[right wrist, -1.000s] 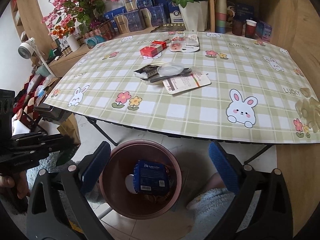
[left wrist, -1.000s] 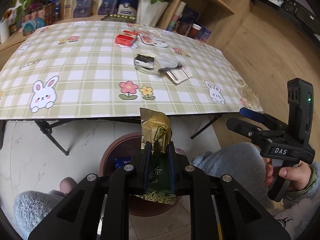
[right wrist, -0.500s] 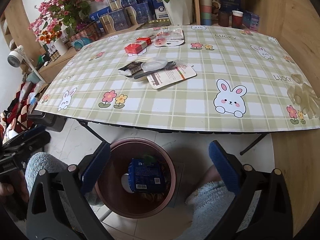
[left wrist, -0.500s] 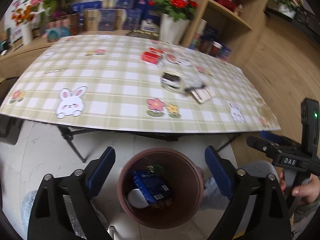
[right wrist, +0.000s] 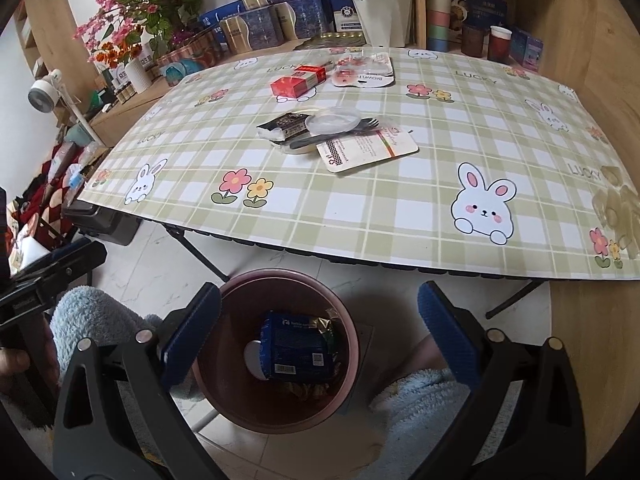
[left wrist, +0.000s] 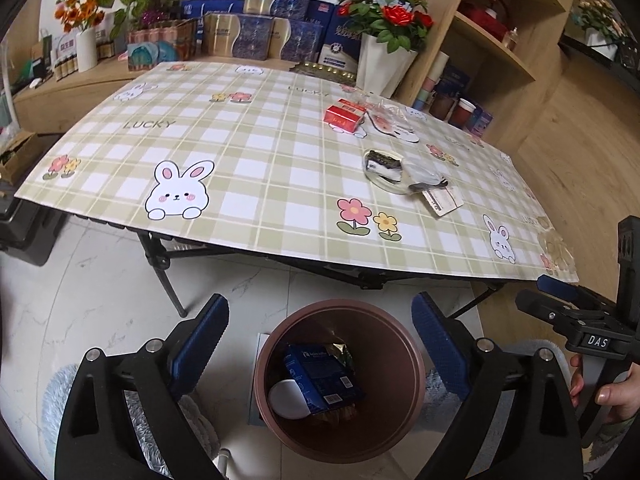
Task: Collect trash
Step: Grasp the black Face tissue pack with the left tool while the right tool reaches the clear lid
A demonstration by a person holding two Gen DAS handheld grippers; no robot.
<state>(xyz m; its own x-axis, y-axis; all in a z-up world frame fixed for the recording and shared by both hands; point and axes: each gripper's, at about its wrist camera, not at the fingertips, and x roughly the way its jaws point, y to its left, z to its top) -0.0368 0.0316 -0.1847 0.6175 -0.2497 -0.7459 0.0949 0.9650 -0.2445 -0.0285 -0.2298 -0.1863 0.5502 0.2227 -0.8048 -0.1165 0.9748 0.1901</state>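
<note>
A brown bin (left wrist: 408,344) stands on the floor under the table's front edge. Inside it lie a blue packet (left wrist: 320,376), a gold wrapper (left wrist: 339,350) and a white lid (left wrist: 286,400). My left gripper (left wrist: 318,344) hangs open above the bin with nothing between its fingers. My right gripper (right wrist: 320,332) is also open over the bin (right wrist: 240,292), holding nothing. On the checked table (left wrist: 240,184) lie a red box (left wrist: 344,116), a black wrapper in a clear dish (left wrist: 382,164), a white card (left wrist: 444,200) and clear packaging (left wrist: 392,120).
A white vase of red roses (left wrist: 380,64) and blue boxes (left wrist: 256,36) stand behind the table. Wooden shelves (left wrist: 492,48) rise at the right. The table's black folding legs (left wrist: 164,280) stand left of the bin. The person's fluffy blue sleeve (right wrist: 92,316) is beside the bin.
My left gripper opened and let go of the gold wrapper, which now lies in the bin. The left view swung a little across the table. The right gripper stayed open and still.
</note>
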